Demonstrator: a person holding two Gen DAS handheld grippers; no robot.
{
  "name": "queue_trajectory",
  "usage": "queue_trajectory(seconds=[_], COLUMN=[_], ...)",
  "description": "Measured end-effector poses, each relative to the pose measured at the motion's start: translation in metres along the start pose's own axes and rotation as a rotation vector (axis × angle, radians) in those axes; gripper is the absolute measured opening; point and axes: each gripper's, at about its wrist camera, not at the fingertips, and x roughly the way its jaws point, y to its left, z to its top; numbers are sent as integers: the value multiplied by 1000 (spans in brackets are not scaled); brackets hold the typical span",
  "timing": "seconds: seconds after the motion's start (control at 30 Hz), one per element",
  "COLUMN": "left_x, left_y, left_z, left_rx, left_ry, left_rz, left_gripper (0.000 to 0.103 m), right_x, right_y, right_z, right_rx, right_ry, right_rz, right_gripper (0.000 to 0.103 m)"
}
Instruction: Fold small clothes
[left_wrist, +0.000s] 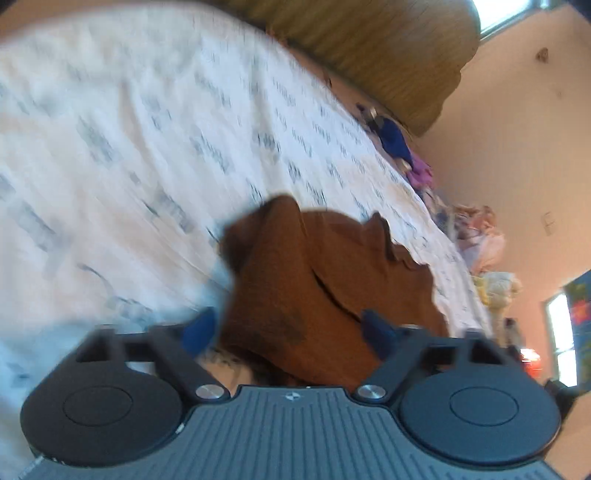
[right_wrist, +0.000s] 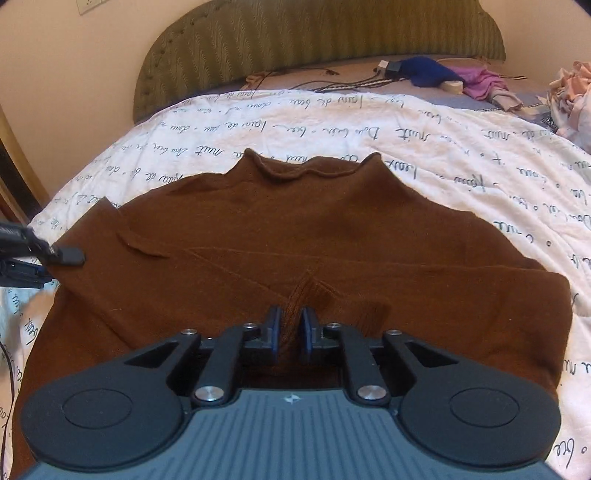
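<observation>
A brown sweater (right_wrist: 295, 229) lies spread on the white script-printed duvet (right_wrist: 461, 147), collar toward the headboard, with both sleeves folded across the body. My right gripper (right_wrist: 291, 328) is shut on a ribbed cuff at the sweater's near middle. My left gripper (right_wrist: 55, 258) sits at the sweater's left edge, one black finger on top of the cloth. In the blurred left wrist view the left gripper (left_wrist: 288, 328) stands open wide, with bunched brown sweater (left_wrist: 295, 280) between its blue pads (left_wrist: 199, 328).
A green padded headboard (right_wrist: 314, 37) stands at the far end of the bed. In front of it lie cables and a power strip (right_wrist: 388, 68), a blue cloth (right_wrist: 424, 72) and a pink garment (right_wrist: 480, 83). A pile of pale clothes (right_wrist: 572, 99) sits far right.
</observation>
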Motion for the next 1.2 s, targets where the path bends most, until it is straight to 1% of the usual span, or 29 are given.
queue_trajectory(seconds=[0.03, 0.07, 0.1, 0.13, 0.17, 0.2, 0.23, 0.27, 0.3, 0.37, 0.4, 0.43, 0.47, 0.5, 0.53, 0.57, 0.6, 0.63, 0.67, 0.7, 0.73, 0.77, 0.8, 0.83, 0.9, 0.93, 1.0, 1.13, 1.2], left_x=[2, 3, 3, 2, -1, -4, -7, -10, -13, -18, -18, -20, -21, -23, -23, -23, -22, -21, -19, -18, -17, -16, -15, -15, -18, -20, -27, -40, -44], left_y=[0, 0, 0, 0, -1, -2, -3, -4, -6, -11, -13, -13, -14, -14, -14, -13, -13, -12, -11, -10, -8, -6, -4, -2, 0, 0, -6, -31, -48], left_z=[-1, -1, -2, -3, -3, -3, -4, -5, -7, -12, -12, -13, -15, -15, -16, -17, -18, -18, -19, -19, -19, -20, -20, -20, -21, -21, -20, -13, -9], left_rx=[10, 23, 26, 32, 37, 42, 44, 48, 63, 105, 115, 117, 118, 118, 122, 131, 139, 147, 150, 146, 139, 131, 125, 122, 115, 113, 132, 172, 205], left_ry=[-2, -10, -15, -20, -26, -33, -37, -40, -44, -54, -59, -61, -62, -66, -65, -59, -56, -56, -55, -52, -53, -53, -55, -61, -67, -74, -93, -123, -135], left_rz=[28, 25, 15, 12, 4, -4, 0, 6, 8, 28, 35, 29, 23, 31, 38, 41, 52, 63, 67, 67, 66, 62, 60, 57, 50, 44, 39, 33, 44], left_gripper=[22, 20, 11, 10, 10, 10, 10, 10, 10, 10, 10, 10, 10, 10, 10, 10, 10, 10, 10, 11, 12, 12, 16, 16, 15, 11, 10, 10, 9], right_x=[-3, -9, -15, -24, -31, -37, -41, -42, -42, -34, -29, -27, -28, -29, -29, -31, -30, -25, -17, -13, -11, -10, -11, -14, -24, -29, -39, -59, -69], right_y=[-4, -10, -17, -26, -36, -46, -56, -63, -66, -67, -68, -68, -67, -67, -68, -70, -75, -80, -85, -86, -83, -78, -74, -74, -70, -67, -63, -57, -61], right_z=[0, 0, 1, 1, 2, 2, 3, 4, 6, 9, 7, 3, -1, -7, -13, -19, -26, -30, -35, -39, -42, -44, -44, -45, -41, -36, -22, 17, 37], right_rx=[13, 35, 58, 91, 134, 189, 249, 288, 309, 328, 352, 383, 404, 407, 405, 414, 433, 466, 516, 535, 508, 474, 457, 466, 453, 435, 412, 332, 311], right_ry=[-1, -10, -28, -57, -83, -97, -103, -100, -91, -20, 14, 40, 54, 53, 58, 53, 43, 65, 97, 111, 114, 107, 93, 77, 35, 10, -26, -86, -114], right_rz=[16, 27, 21, 15, 17, 22, 47, 80, 87, 58, 64, 32, -19, -21, -19, -19, 18, 63, 97, 118, 124, 108, 102, 117, 121, 123, 131, 125, 109], right_gripper=[20, 30, 37, 51, 70, 78, 81, 80, 79, 80, 79, 79, 80, 80, 78, 79, 79, 75, 52, 37, 19, 14, 8, 4, 4, 3, 3, 3, 3])
